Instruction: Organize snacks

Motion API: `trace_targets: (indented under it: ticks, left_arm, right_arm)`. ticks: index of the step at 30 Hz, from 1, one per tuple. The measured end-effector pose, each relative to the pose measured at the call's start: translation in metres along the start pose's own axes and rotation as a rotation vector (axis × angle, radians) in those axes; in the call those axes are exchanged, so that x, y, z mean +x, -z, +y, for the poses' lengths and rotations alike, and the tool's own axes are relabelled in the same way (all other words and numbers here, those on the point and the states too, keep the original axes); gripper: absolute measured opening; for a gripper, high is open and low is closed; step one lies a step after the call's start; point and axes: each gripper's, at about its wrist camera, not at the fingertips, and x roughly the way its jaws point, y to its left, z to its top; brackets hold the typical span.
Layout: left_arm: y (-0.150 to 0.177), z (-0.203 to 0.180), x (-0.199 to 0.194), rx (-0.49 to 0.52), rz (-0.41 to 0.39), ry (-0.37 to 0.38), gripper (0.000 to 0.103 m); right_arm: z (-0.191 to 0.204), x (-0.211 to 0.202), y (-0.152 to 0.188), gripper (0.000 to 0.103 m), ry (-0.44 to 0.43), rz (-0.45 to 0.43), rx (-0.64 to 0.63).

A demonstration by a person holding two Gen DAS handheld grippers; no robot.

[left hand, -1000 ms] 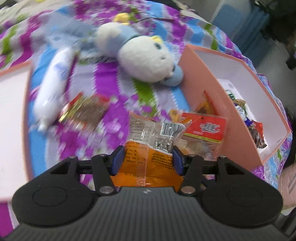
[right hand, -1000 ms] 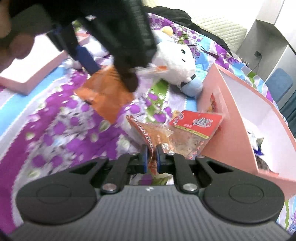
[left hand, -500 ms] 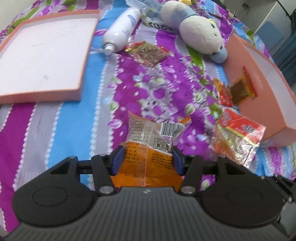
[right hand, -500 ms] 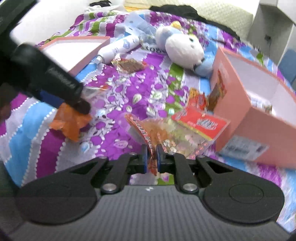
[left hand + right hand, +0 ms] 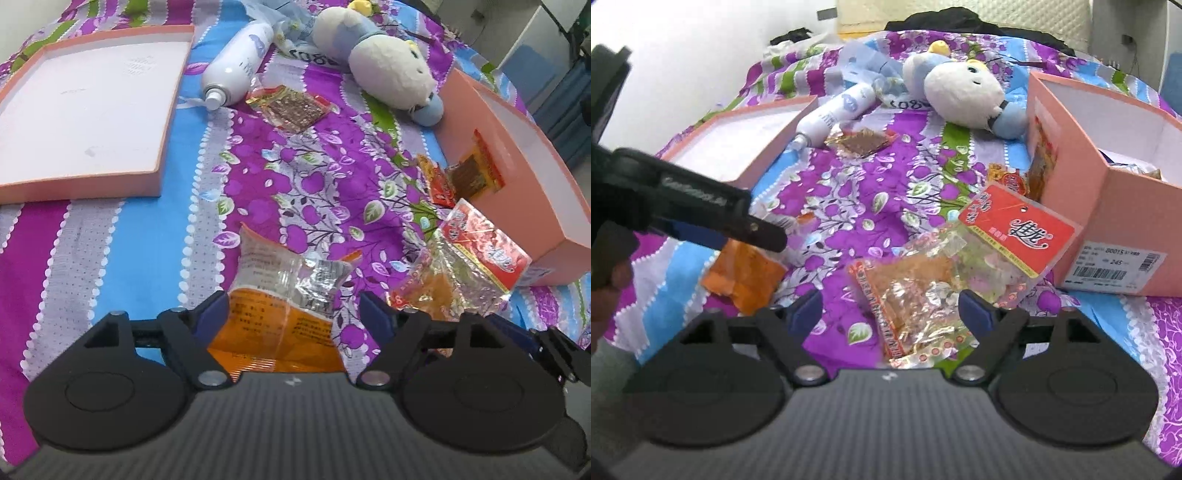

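An orange and clear snack packet lies on the bedspread between the fingers of my left gripper. Its jaws are opening; the right pad stands clear of the packet. In the right wrist view the same packet lies under a left finger. My right gripper is opening too. A clear bag with a red header rests loose between its pads. The open pink box stands just right of that bag.
A pink lid lies at the left. A white bottle, a plush toy and a brown snack packet lie at the back. Small red packets sit against the box wall. Several snacks are inside the box.
Both grippers have gone from shut on their packets to wide apart. The orange packet and the clear bag now rest on the bedspread. Earlier, both hands drew back from the box.
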Motion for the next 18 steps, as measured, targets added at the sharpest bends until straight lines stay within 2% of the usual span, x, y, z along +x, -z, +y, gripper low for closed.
trace_targets:
  ticks: [4, 8, 11, 14, 18]
  left_arm:
    - [0.003, -0.004, -0.005, 0.026, -0.009, -0.012, 0.084]
    - [0.005, -0.004, -0.004, 0.026, -0.014, -0.09, 0.091]
    - [0.005, 0.0, -0.001, 0.009, 0.009, -0.079, 0.091]
    - [0.006, 0.0, 0.003, 0.019, 0.024, -0.078, 0.091]
    - [0.007, -0.003, 0.007, 0.043, 0.032, -0.064, 0.091]
  right_arm:
    - [-0.006, -0.005, -0.001, 0.084, -0.001, -0.054, -0.01]
    - [-0.011, -0.005, -0.003, 0.084, -0.046, -0.08, -0.017]
    - [-0.012, 0.001, -0.002, 0.084, -0.008, -0.083, -0.037]
    - [-0.016, 0.009, 0.0, 0.084, -0.03, -0.057, -0.038]
    - [-0.021, 0.016, 0.004, 0.084, -0.002, -0.069, -0.036]
